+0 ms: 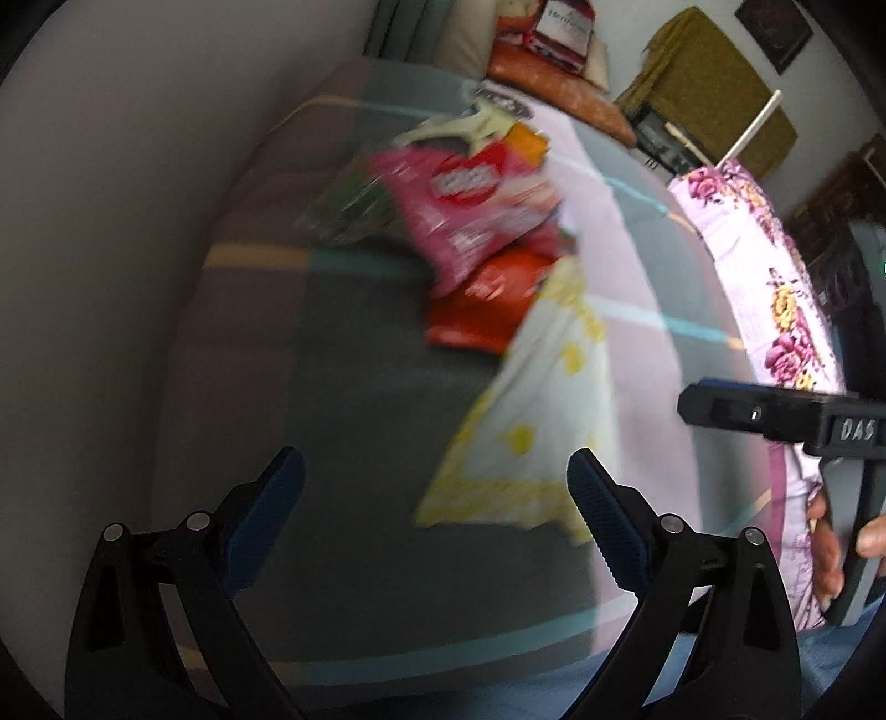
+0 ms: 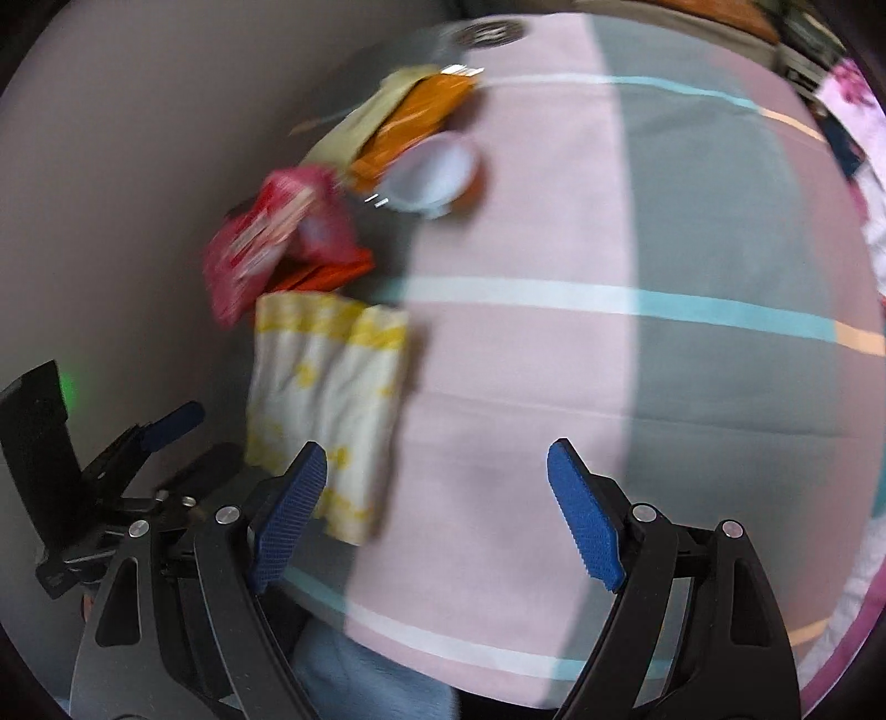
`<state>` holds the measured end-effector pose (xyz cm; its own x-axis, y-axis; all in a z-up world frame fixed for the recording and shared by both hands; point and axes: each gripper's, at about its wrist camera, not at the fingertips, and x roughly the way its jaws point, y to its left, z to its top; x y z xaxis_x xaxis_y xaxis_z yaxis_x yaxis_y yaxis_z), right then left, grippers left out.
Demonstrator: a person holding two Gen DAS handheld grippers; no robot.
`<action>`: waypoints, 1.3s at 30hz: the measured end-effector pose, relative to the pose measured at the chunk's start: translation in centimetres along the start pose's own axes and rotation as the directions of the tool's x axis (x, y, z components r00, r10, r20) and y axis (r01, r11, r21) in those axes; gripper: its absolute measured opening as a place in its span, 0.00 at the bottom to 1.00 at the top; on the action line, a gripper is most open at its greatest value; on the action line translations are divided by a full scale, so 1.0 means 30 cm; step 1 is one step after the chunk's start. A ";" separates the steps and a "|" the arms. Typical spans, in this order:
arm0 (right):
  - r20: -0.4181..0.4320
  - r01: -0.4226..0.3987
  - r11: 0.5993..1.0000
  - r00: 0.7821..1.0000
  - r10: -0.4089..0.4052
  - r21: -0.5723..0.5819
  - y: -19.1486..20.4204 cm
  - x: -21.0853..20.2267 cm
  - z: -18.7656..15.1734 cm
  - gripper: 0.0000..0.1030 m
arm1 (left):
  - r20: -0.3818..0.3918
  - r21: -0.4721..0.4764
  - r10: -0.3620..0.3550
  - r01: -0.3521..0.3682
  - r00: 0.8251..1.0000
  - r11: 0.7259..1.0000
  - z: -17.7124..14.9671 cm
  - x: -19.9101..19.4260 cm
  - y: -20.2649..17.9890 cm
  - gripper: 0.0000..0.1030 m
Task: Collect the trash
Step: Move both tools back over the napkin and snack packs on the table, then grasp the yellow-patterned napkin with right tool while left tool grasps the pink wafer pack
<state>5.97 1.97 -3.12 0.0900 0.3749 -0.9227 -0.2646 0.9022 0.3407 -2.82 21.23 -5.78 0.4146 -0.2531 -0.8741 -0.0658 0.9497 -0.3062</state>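
Trash lies on a striped bedsheet (image 1: 360, 387) near the wall: a pink wrapper (image 1: 470, 205), a red-orange wrapper (image 1: 487, 299), an orange packet (image 1: 526, 141), a pale green wrapper (image 1: 470, 124) and a white-and-yellow bag (image 1: 542, 399). In the right wrist view I see the same bag (image 2: 326, 399), pink wrapper (image 2: 271, 232), orange packet (image 2: 415, 122) and a white cup (image 2: 434, 171). My left gripper (image 1: 437, 487) is open and empty, just short of the bag. My right gripper (image 2: 437, 476) is open and empty over the sheet, right of the bag.
A grey wall (image 1: 111, 221) borders the bed on the left. A floral cloth (image 1: 775, 288) runs along the bed's right edge. Pillows and a red box (image 1: 559, 33) lie at the far end. The left gripper (image 2: 166, 443) shows at the right wrist view's lower left.
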 end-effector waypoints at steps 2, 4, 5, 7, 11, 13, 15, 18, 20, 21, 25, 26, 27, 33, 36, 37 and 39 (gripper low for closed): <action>-0.020 -0.009 1.000 1.000 0.009 -0.008 0.038 0.032 0.008 0.76 | -0.011 0.002 0.002 -0.002 1.000 1.000 -0.017 0.004 0.028 0.93; -0.029 -0.003 1.000 1.000 0.002 -0.023 0.076 0.064 0.019 0.76 | -0.019 -0.002 0.004 -0.004 1.000 1.000 -0.027 0.009 0.049 0.93; -0.032 -0.002 1.000 0.999 0.001 -0.029 0.088 0.074 0.023 0.76 | -0.022 -0.004 0.004 -0.004 1.000 1.000 -0.030 0.011 0.058 0.93; -0.034 0.002 0.999 0.999 -0.004 -0.041 0.114 0.095 0.033 0.76 | -0.025 -0.006 0.003 -0.003 1.000 1.000 -0.032 0.012 0.068 0.93; -0.039 0.010 0.999 0.999 -0.012 -0.042 0.146 0.135 0.057 0.76 | -0.029 -0.002 0.006 -0.006 1.000 1.000 -0.040 0.010 0.085 0.93; -0.036 0.012 0.998 0.999 -0.015 -0.056 0.167 0.149 0.062 0.76 | -0.030 -0.003 0.007 -0.007 1.000 1.000 -0.040 0.012 0.084 0.93; -0.022 0.023 0.997 0.999 -0.025 -0.077 0.184 0.160 0.062 0.76 | -0.031 -0.005 0.010 -0.010 0.999 1.000 -0.041 0.013 0.088 0.93; -0.012 0.040 0.993 0.999 -0.041 -0.111 0.206 0.175 0.062 0.66 | -0.030 -0.008 0.014 -0.014 0.999 1.000 -0.041 0.011 0.084 0.93; -0.018 0.054 0.992 0.998 -0.056 -0.116 0.199 0.181 0.060 0.29 | -0.030 -0.007 0.017 -0.017 0.999 1.000 -0.038 0.011 0.082 0.93; -0.018 0.056 0.992 0.998 -0.058 -0.113 0.190 0.178 0.056 0.20 | -0.029 -0.007 0.017 -0.017 0.999 1.000 -0.041 0.009 0.086 0.93; 0.013 0.037 0.997 0.999 -0.037 -0.064 0.112 0.114 0.058 0.10 | -0.025 -0.014 0.014 -0.014 1.000 1.000 -0.026 0.015 0.081 0.93; 0.026 0.042 0.998 0.999 -0.041 -0.055 0.098 0.097 0.057 0.09 | -0.023 -0.016 0.009 -0.010 1.000 1.000 -0.019 0.016 0.079 0.93; 0.036 0.044 0.998 0.998 -0.042 -0.044 0.082 0.082 0.056 0.09 | -0.019 -0.013 0.005 -0.005 1.000 1.000 -0.011 0.016 0.073 0.93; 0.078 0.066 0.997 0.995 -0.070 0.051 -0.057 0.000 0.059 0.09 | 0.016 0.047 0.017 -0.018 1.000 0.999 0.049 0.016 0.033 0.93; 0.084 0.062 0.995 0.994 -0.069 0.081 -0.116 -0.014 0.084 0.09 | 0.028 0.044 0.016 -0.018 0.999 0.999 0.095 0.027 0.029 0.93; 0.090 0.058 0.994 0.994 -0.067 0.094 -0.129 -0.022 0.086 0.09 | 0.034 0.039 0.015 -0.016 0.999 0.999 0.107 0.031 0.027 0.93; 0.099 0.052 0.993 0.993 -0.063 0.106 -0.142 -0.027 0.078 0.09 | 0.047 0.008 0.001 -0.001 0.999 1.000 0.132 0.039 0.029 0.93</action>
<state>9.28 -1.67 -3.41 0.2010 0.3368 -0.9199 -0.1566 0.9380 0.3092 1.20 22.48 -5.58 0.4567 -0.2433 -0.8557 -0.0591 0.9515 -0.3021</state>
